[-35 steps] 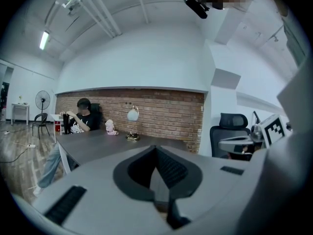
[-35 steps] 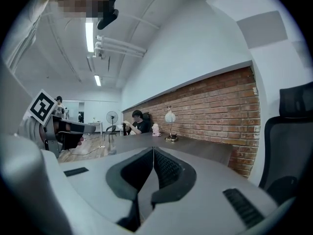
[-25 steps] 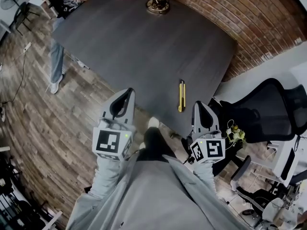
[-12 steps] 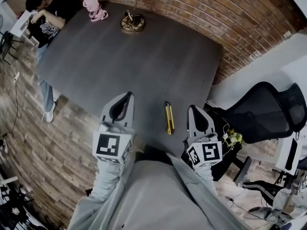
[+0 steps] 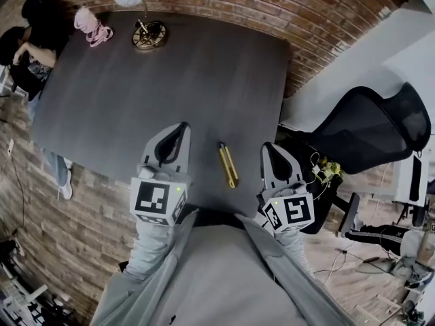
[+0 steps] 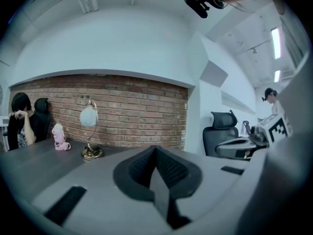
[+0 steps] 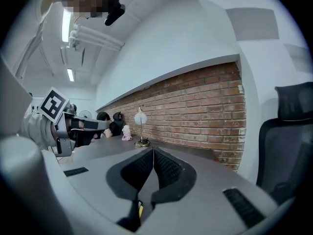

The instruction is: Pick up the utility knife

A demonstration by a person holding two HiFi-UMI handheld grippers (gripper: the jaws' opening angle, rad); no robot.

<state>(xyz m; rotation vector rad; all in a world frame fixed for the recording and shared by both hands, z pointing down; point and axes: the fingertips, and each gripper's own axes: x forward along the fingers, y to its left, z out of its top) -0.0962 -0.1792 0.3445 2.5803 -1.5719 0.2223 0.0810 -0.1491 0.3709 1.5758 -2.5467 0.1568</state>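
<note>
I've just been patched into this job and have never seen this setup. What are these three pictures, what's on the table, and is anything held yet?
There is no robot here: a person holds a two-jaw tool in each hand. The top-down picture comes from a camera on the person's head. It shows the left gripper and the right gripper at the near edge of a dark table. The other two pictures come from cameras riding on each gripper, looking along its jaws. On the table a yellow utility knife lies between the two grippers. At the far end stand a lamp and a pink object. Both pairs of jaws are closed together and hold nothing; the knife lies untouched.
</note>
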